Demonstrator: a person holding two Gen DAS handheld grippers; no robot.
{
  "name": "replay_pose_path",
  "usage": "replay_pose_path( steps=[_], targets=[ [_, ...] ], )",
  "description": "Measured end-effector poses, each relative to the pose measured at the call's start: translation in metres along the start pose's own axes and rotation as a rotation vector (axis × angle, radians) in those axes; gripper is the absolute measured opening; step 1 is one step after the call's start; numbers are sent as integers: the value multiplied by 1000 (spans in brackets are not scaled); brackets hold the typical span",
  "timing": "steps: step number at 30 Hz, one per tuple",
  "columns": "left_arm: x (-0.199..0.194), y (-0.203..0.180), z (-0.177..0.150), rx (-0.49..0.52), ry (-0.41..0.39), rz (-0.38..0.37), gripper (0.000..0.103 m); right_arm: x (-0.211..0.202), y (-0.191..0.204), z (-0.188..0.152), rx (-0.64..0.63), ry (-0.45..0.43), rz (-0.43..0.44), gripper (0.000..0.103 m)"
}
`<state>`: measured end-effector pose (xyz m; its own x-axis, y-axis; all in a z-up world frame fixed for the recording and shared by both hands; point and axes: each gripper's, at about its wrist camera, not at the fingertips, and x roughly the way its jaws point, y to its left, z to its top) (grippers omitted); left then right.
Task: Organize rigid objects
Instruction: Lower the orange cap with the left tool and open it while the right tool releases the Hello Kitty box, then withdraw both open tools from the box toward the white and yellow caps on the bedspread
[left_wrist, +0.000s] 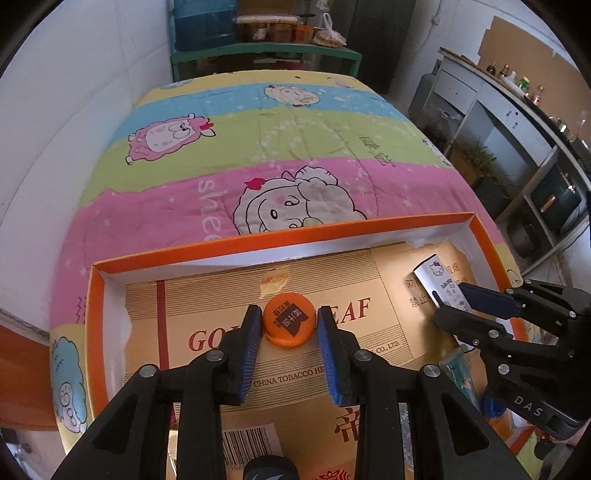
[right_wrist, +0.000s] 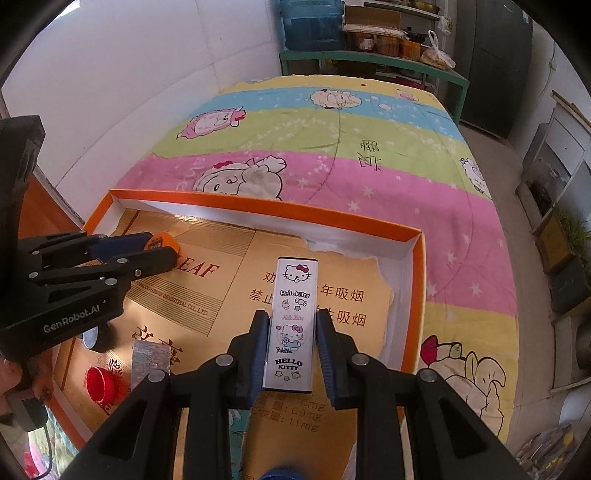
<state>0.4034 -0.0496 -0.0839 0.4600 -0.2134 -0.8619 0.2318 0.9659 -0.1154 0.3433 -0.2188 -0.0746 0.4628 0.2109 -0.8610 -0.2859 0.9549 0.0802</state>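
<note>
The left gripper (left_wrist: 288, 325) has an orange bottle cap (left_wrist: 289, 319) between its blue pads (left_wrist: 248, 349). A thin gap shows on each side of the cap, so the fingers look released around it and not pressing. No earlier picture is given to compare. The cap lies flat on the cardboard sheet (left_wrist: 207, 306) lining the bottom of an orange box (left_wrist: 258, 236), just ahead of the fingertips and over the red lettering printed on the sheet.

The right gripper (right_wrist: 291, 325) is clenched on a slim white case (right_wrist: 293, 321) printed with cartoon kittens. Its pads (right_wrist: 261, 350) press the long edges of the case, which runs straight out between the fingers, its far end well past the tips and pointing toward the far wall of the box. The lower end of the case reaches back between the finger bases.

To the left of the right fingers, lower in the box, lie a red cup (right_wrist: 100, 384), a shiny foil packet (right_wrist: 149, 363) and a dark round object (right_wrist: 96, 338) partly hidden by the left gripper.

The box sits on a striped quilt (left_wrist: 258, 147) with cartoon sheep.
</note>
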Motion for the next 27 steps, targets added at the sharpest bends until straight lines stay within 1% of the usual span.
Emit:
replay_pose_path(
  steps=[1,2,4,6,8,9,16,27],
  targets=[
    [0,0,0,0,1,-10,40,0,1,0,-4,0,-3,27],
    [0,0,0,-2,0,-14,41,0,1,0,-8,-1,-5,27],
    [-1,-1,0,-1,-3,-14,43,0,1,-1,-8,-3,-5,28],
    [-3,-1,-1,-1,-5,-10,43,-1,1,-1,-3,-6,-5,31],
    [-5,-1,-2,3,-16,-5,43,-3,1,-2,0,-14,-7,44],
    [-9,-2,-2,7,-30,-5,43,-4,1,-3,2,-19,-7,46],
    [-32,-1,-9,7,-89,-25,43,-20,1,-10,30,-57,2,46],
    [-79,-5,-38,13,-177,-60,43,-56,10,-36,72,-112,30,46]
  ],
)
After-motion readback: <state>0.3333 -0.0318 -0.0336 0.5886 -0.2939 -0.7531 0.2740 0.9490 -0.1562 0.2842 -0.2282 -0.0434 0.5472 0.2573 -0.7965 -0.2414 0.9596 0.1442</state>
